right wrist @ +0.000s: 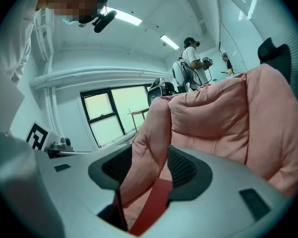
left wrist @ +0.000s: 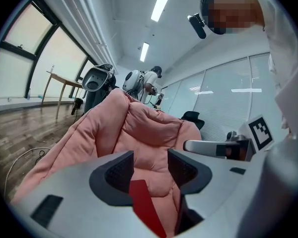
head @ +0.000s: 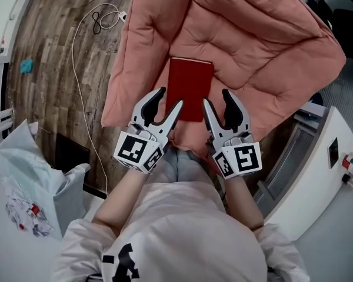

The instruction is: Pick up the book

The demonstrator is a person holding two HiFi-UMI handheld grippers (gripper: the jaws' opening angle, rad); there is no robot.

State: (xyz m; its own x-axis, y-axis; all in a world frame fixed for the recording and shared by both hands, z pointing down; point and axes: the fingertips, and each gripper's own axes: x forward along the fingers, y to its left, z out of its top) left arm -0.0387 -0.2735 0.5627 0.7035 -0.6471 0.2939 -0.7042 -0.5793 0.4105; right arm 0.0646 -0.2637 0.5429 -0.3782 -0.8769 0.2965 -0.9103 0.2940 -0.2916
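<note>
A red book (head: 189,87) lies flat on a pink quilt (head: 253,40), straight ahead of the person. My left gripper (head: 166,103) is at the book's near left corner, its jaws apart, the inner finger overlapping the book's left edge. My right gripper (head: 216,100) is at the near right corner, jaws also apart. In the left gripper view the left gripper (left wrist: 150,165) shows the book (left wrist: 145,205) as a red strip low in the gap, no pad pressing on it. In the right gripper view the right gripper (right wrist: 150,165) shows the book (right wrist: 155,202) and a quilt fold between its jaws.
A white cable (head: 82,69) snakes over the wooden floor at the left. A plastic bag (head: 29,181) lies at the lower left and a white cabinet (head: 323,175) stands at the right. A person (right wrist: 191,58) and a wooden table (left wrist: 59,81) are far behind the quilt.
</note>
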